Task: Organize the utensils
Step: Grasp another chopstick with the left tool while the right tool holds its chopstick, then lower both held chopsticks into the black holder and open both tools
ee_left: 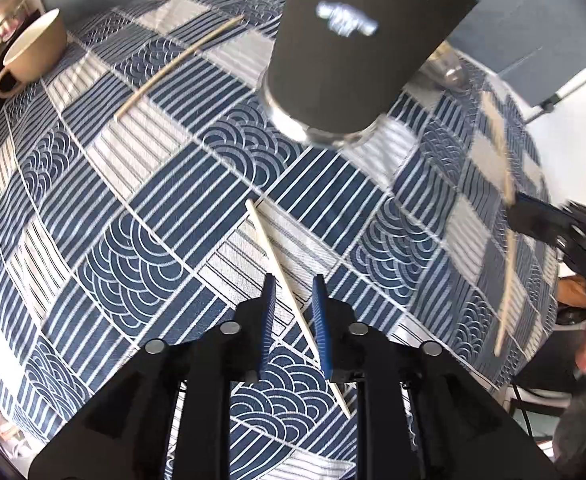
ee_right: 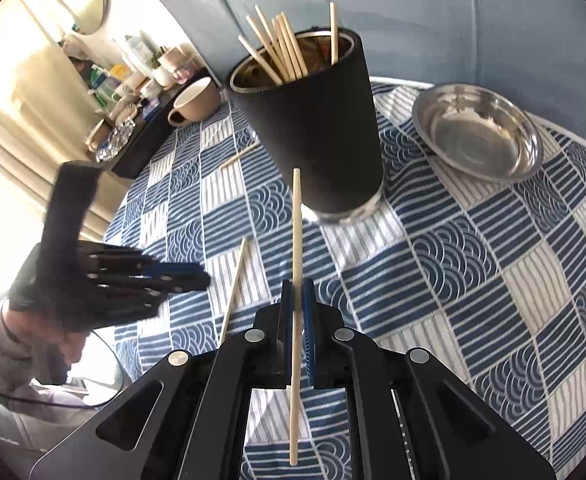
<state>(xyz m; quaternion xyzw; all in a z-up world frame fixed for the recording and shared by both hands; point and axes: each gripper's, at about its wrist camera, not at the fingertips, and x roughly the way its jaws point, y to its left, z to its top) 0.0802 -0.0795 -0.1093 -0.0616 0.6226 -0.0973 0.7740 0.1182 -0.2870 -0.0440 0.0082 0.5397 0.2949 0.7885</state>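
Right wrist: chopstick (ee_right: 295, 256) within tool (ee_right: 297, 286).

beige mug (ee_right: 195, 101) — steel bowl (ee_right: 477, 132) — patterned tablecloth (ee_right: 473, 264)

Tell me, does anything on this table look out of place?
Yes. Two chopsticks lie loose on the tablecloth: one near the left tongs, another near the mug, while the rest stand in the black cup.
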